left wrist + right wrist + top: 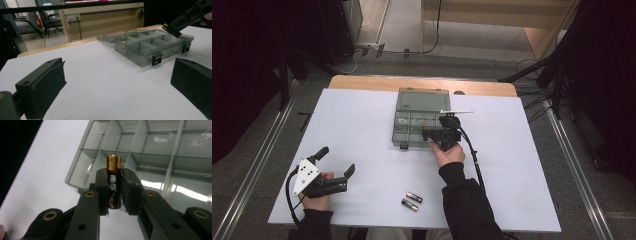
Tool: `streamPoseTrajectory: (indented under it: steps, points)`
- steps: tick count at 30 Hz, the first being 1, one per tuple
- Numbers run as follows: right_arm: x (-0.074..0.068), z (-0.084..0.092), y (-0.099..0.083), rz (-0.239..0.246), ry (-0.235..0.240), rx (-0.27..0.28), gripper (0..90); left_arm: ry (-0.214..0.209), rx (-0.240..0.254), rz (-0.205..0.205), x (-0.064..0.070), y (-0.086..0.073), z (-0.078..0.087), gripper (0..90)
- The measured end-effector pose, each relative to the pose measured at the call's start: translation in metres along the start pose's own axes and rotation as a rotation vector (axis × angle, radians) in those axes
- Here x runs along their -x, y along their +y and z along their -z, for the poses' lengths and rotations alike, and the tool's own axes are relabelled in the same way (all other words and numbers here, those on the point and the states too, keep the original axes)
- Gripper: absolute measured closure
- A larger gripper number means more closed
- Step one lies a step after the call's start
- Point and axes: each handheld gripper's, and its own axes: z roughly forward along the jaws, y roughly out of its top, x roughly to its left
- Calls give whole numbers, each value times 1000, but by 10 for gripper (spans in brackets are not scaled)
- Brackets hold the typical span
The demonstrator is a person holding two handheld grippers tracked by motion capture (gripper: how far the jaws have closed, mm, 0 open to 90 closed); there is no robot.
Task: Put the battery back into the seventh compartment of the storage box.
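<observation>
The right gripper (114,192) is clamped on a black cylindrical battery with a gold end (113,182), holding it lengthwise between its pads above the front compartments of the clear grey plastic organiser box (418,122), whose lid lies open. The left gripper (334,161) rests near the front left of the white tabletop (362,130), jaws spread wide with nothing between them. 2 more black-and-gold batteries (412,200) lie side by side near the front edge.
</observation>
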Motion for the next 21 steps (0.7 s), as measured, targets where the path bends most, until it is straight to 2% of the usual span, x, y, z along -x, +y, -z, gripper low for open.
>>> streamPoseTrajectory:
  steps: [5,6,7,8,9,10,11,12,13,14,16,19,21]
  points:
    - [4,-5,7,-31,-31,-9,760,-1,-1,1,0,0,0,0]
    - [4,-7,7,-38,-42,-8,645,2,4,6,0,0,1,0]
    - [5,-10,8,-62,-62,-13,425,2,7,8,0,0,1,0]
    - [5,-11,8,-48,-65,-16,357,3,8,9,0,0,1,0]
    - [5,-11,8,-48,-65,-16,357,3,8,9,0,0,1,0]
    - [4,-11,7,-38,-70,-19,295,3,4,9,-1,0,1,0]
    - [1,-9,4,12,-55,-19,104,2,4,8,-1,0,1,0]
    - [1,-9,4,12,-55,-19,104,2,4,8,-1,0,1,0]
    - [-5,-7,2,77,-72,-26,71,2,6,8,0,0,1,0]
    - [-8,-6,0,99,-77,-33,18,2,7,9,0,0,1,0]
    - [-16,-4,-5,173,-77,-61,0,6,6,7,0,0,1,0]
    - [-31,3,-15,316,-91,-78,0,9,1,6,0,0,1,0]
    - [-40,8,-21,372,-85,-86,0,8,2,6,0,0,0,0]
